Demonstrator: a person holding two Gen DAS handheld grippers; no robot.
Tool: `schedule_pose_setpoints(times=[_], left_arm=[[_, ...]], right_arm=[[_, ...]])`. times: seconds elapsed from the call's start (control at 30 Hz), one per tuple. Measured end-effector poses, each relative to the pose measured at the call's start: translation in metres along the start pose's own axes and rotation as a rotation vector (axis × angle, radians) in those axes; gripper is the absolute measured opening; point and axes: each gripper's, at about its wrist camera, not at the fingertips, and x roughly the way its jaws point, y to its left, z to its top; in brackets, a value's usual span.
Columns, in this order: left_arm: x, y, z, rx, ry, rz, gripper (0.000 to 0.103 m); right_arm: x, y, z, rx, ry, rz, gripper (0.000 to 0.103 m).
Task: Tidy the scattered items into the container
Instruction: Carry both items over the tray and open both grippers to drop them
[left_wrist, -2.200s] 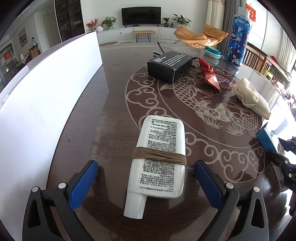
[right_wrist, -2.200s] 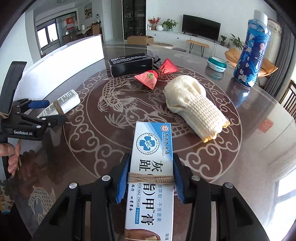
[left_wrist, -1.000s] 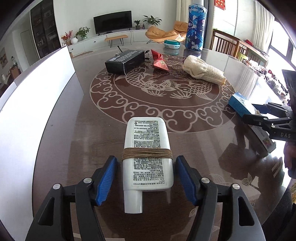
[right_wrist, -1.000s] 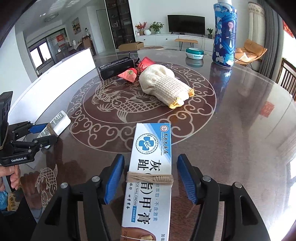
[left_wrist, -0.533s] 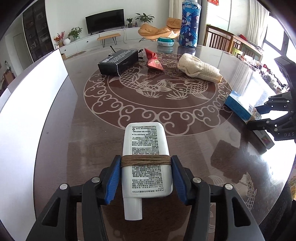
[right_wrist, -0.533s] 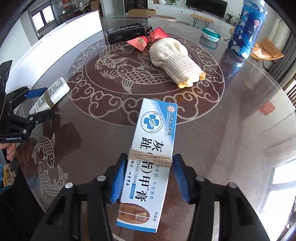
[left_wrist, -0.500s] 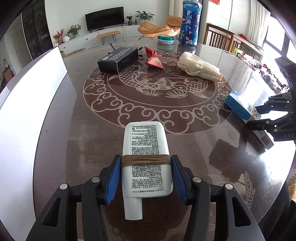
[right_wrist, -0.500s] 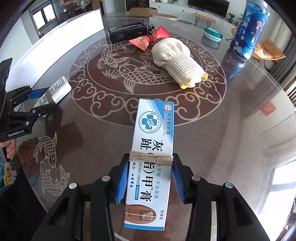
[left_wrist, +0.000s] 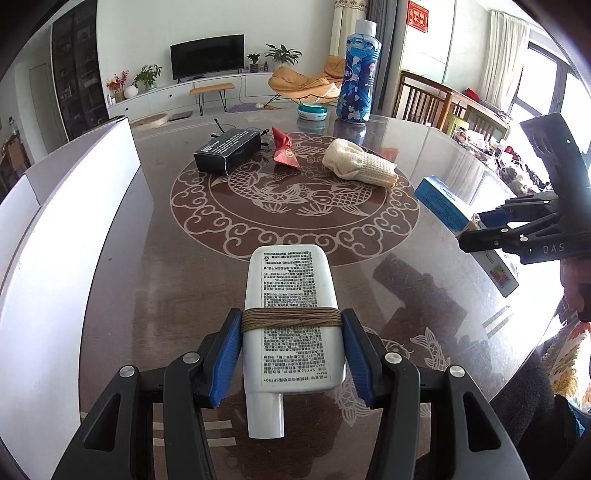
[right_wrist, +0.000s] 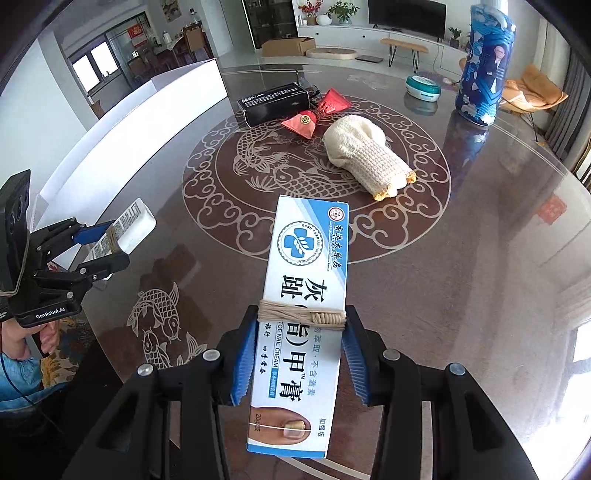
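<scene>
Left gripper (left_wrist: 291, 354) clamped by its blue pads (left_wrist: 227, 360) on a white tube (left_wrist: 291, 321) wound with brown string, cap end toward the camera, held clear above the glass-topped table (left_wrist: 155, 258). Right gripper (right_wrist: 299, 358) likewise pinching a blue-and-white cream box (right_wrist: 301, 314) at its string wrap, also lifted off the glass. Farther out on the table: a cream knitted glove (right_wrist: 365, 162), a red pouch (right_wrist: 306, 120), a black box (right_wrist: 275, 101), a tall blue bottle (right_wrist: 484, 66) and a small teal tin (right_wrist: 423, 86), with the white container (right_wrist: 125, 129) along the left edge.

bare table (left_wrist: 155, 266) beside white container (left_wrist: 74, 206)
</scene>
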Motion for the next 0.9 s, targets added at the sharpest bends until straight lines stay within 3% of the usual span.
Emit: schedule_pose_setpoints(times=[0.2, 0.4, 0.67, 0.9], left_arm=[[-0.032, 0.031, 0.01, -0.065, -0.049, 0.005, 0.053], [-0.083, 0.111, 0.015, -0.171, -0.103, 0.08, 0.053], [-0.143, 0.265, 0.005, -0.387, -0.14, 0.265, 0.053], [-0.14, 0.359, -0.031, -0.53, -0.055, 0.394, 0.053]], right_arm=[[-0.008, 0.021, 0.029, -0.011, -0.042, 0.049, 0.044], [-0.006, 0.079, 0.09, -0.062, -0.088, 0.151, 0.044], [-0.007, 0.222, 0.191, -0.187, -0.172, 0.358, 0.044], [0.022, 0.367, 0.213, -0.326, -0.159, 0.505, 0.044]])
